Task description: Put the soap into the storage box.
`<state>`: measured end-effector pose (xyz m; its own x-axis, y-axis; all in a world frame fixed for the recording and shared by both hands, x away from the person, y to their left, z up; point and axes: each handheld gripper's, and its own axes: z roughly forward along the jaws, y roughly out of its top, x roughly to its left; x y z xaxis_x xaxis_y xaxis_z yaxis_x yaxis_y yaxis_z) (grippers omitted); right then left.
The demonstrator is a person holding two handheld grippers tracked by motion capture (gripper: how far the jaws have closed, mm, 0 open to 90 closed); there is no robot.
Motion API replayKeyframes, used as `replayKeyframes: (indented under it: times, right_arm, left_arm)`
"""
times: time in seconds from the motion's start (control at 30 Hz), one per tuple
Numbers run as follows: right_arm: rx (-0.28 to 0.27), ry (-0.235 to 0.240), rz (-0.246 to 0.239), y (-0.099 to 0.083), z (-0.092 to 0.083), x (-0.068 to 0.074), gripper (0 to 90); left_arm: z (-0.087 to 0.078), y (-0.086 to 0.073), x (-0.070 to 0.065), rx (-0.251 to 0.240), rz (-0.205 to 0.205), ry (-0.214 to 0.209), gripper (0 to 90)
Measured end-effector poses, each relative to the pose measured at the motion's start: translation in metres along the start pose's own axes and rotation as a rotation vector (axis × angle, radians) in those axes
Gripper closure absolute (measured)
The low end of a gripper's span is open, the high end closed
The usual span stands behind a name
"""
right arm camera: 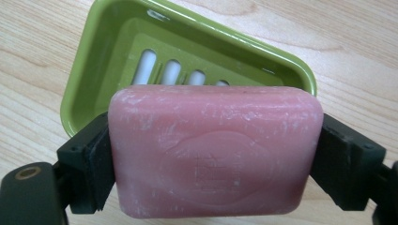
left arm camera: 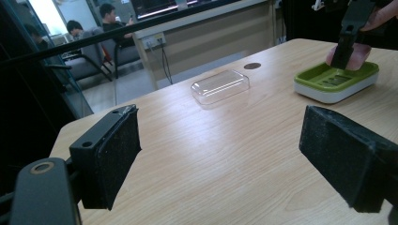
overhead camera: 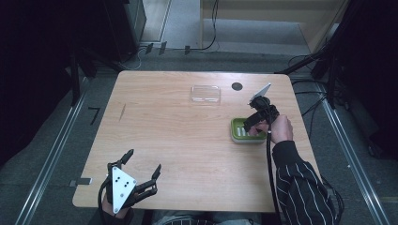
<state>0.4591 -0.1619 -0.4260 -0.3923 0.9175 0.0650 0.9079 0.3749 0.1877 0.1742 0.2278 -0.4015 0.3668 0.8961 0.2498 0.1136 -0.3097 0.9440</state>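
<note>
Over the right side of the desk (overhead camera: 187, 136), the right tongs (overhead camera: 254, 123) are clamped on a pink soap bar (right arm camera: 213, 152), one black pad pressed against each short end. The bar hangs just above the green soap dish (right arm camera: 108, 51), at the near edge of its slotted drain insert, and whether it already touches the dish cannot be told. In the left gripper view the bar (left arm camera: 349, 57) shows at the dish's (left arm camera: 335, 82) far side.

The step in hand looks like setting the soap into the dish. To do it well, the bar should be centred over the slots, kept level, and lowered until it rests flat before the pads let go; opening early could let it tip against the rim or slide onto the wood. A slow, straight withdrawal upward would keep the pads from dragging the bar or shifting the light dish.

The left tongs (overhead camera: 142, 170) rest near the front left edge, jaws wide apart and holding nothing. A clear plastic lid (overhead camera: 205, 93) lies well apart from the dish toward the far edge, near a dark round cable hole (overhead camera: 237, 86). The desk is pale wood grain, the floor grey with cables trailing, and beyond a glass partition people sit at chairs.
</note>
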Motion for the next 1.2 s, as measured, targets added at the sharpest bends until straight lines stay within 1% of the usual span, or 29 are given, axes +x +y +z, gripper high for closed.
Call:
replayKeyframes:
  times: [0.07, 0.17, 0.27, 0.37, 0.4, 0.43, 0.6, 0.67, 0.7, 0.8, 1.07, 1.2]
  right_arm:
    - [0.004, 0.004, 0.001, 0.0, 0.001, 0.001, 13.4]
    - [-0.004, 0.011, 0.005, 0.001, 0.002, 0.002, 13.4]
    - [-0.009, 0.015, 0.023, 0.001, 0.003, 0.002, 13.4]
    - [-0.007, 0.004, 0.034, 0.002, 0.005, 0.003, 13.4]
    - [-0.013, 0.004, 0.034, 0.003, 0.006, 0.003, 13.4]
    - [-0.006, 0.0, 0.031, 0.003, 0.006, 0.004, 13.4]
    - [-0.02, 0.014, 0.041, 0.004, 0.009, 0.005, 13.4]
    - [-0.015, 0.028, 0.051, 0.005, 0.011, 0.006, 13.4]
    - [-0.014, 0.026, 0.046, 0.005, 0.012, 0.006, 13.4]
    - [-0.012, 0.03, 0.051, 0.005, 0.014, 0.006, 13.4]
    - [-0.02, 0.009, 0.076, 0.005, 0.018, 0.006, 13.4]
    - [-0.029, 0.009, 0.088, 0.005, 0.019, 0.006, 13.4]
  left_arm:
    - [0.0, 0.0, 0.0, 0.001, -0.001, 0.0, 13.1]
    - [0.0, 0.0, 0.0, 0.001, 0.0, 0.0, 13.1]
    - [0.0, 0.0, 0.0, 0.0, 0.001, -0.001, 13.1]
    - [0.0, 0.0, 0.0, 0.0, 0.004, -0.002, 13.1]
    - [0.0, 0.0, 0.0, 0.0, 0.005, -0.002, 13.0]
    - [0.0, 0.0, 0.0, 0.0, 0.005, -0.003, 13.1]
    - [0.0, 0.0, 0.0, 0.0, 0.001, -0.001, 13.1]
    - [0.0, 0.0, 0.0, -0.001, 0.001, 0.0, 13.1]
    - [0.0, 0.0, 0.0, 0.0, 0.001, 0.0, 13.1]
    - [0.0, 0.0, 0.0, 0.0, 0.001, -0.001, 13.1]
    - [0.0, 0.0, 0.0, 0.0, 0.001, -0.001, 13.1]
    - [0.0, 0.0, 0.0, 0.0, 0.001, -0.002, 13.0]
